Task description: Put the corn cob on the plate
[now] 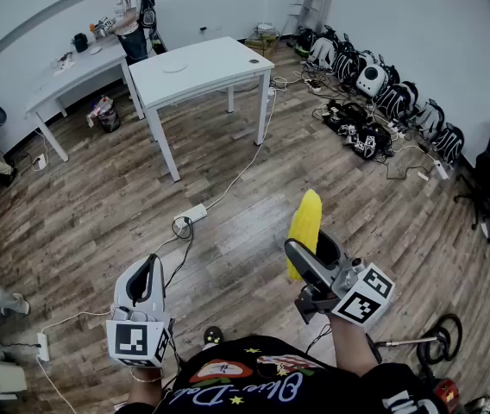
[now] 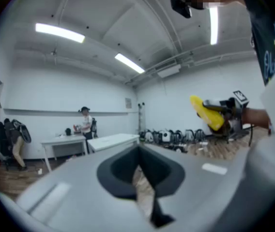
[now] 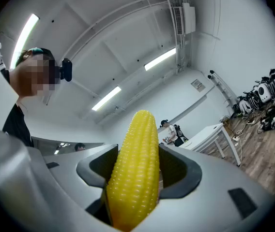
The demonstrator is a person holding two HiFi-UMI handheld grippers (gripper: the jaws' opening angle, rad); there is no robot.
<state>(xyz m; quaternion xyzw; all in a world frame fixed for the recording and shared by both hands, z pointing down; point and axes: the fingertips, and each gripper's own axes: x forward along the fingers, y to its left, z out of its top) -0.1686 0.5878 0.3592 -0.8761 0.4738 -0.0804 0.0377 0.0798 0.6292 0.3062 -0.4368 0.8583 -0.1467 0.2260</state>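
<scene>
Above wood floor point(image 1: 98, 214): right tongs point(image 1: 310, 248) clamp upright corn cob point(image 1: 307, 214); left tongs point(image 1: 147, 266) closed, empty.

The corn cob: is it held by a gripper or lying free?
Held. The right gripper is shut on the corn cob, which sticks out past its jaws.

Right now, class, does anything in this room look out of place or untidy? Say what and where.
Yes: cables and a power strip trail loose across the floor, where feet could catch. Bags lie heaped with more cables along the right wall.
</scene>
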